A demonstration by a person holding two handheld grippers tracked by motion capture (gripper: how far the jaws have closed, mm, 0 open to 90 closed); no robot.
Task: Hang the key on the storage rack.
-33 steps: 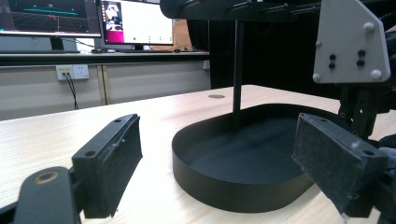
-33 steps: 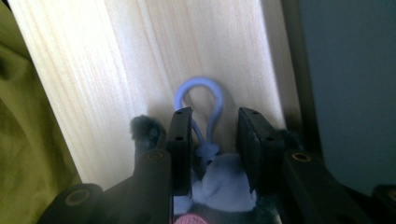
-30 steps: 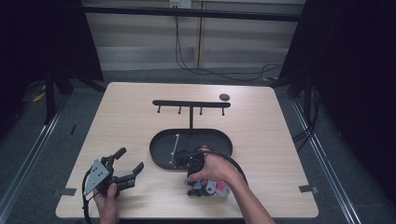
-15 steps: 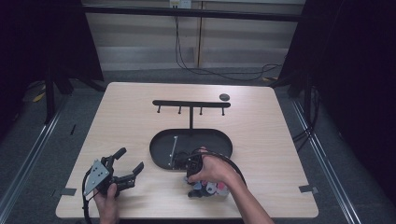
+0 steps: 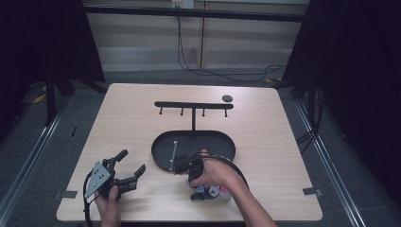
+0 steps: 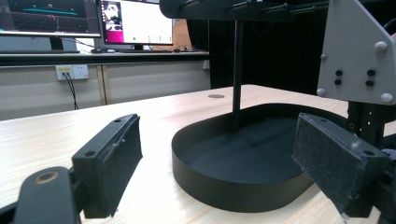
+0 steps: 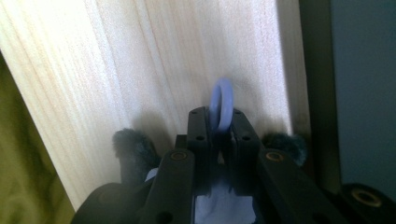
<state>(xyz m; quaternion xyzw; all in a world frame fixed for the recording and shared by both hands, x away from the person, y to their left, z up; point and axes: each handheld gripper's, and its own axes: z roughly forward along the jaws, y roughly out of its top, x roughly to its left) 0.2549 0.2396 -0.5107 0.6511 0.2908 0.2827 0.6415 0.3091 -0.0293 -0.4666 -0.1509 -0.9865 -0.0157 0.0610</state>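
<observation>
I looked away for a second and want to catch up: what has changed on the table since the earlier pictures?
The right claw has just been closing, and its jaws now pinch a blue ring upright between them. Neither hand has visibly shifted. The left claw is open as before, beside the black tray, and the hook rack stands unchanged.

Lab: curtained test table [image 5: 142, 118], monitors [image 6: 135, 21] behind.

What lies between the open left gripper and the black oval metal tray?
Only bare wooden table lies between the left gripper and the black oval metal tray, as the left gripper view shows.
</observation>
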